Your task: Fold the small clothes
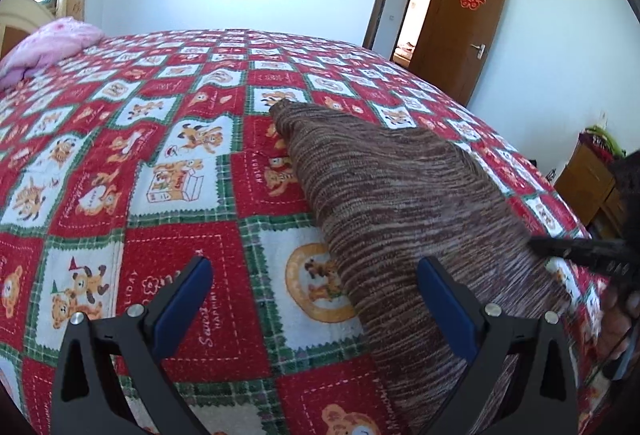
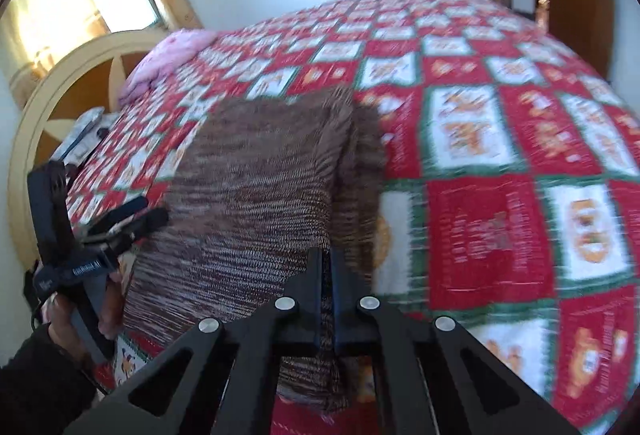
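Knitwear fills the middle of the bed: a brown-and-cream striped knitted garment lies on the red, white and green patchwork bedspread with cartoon bears, its long axis running from my near side away toward a narrow end at about 11 o'clock in the left wrist view.

My right gripper is clamped tight, its two black fingers pressed together with a fold of the striped knit pinched between them; in its own view the fabric rises as a ridge straight ahead at 12 o'clock, and the bedspread to the right is smeared with motion blur.

My left gripper stands wide, blue pads apart, holding nothing. Its left pad hangs over bare bedspread; its right pad is over the garment's near-left edge. So the knit lies from 12 to 3 o'clock of this gripper, close by.

I judge the fold turns on that: the right gripper already owns one edge, while the left is the nearer one to the opposite long edge and would need only to shift toward 2 o'clock and close.

A pink crumpled quilt sits far off at 10 o'clock, and a brown wooden door stands open at 1 o'clock.
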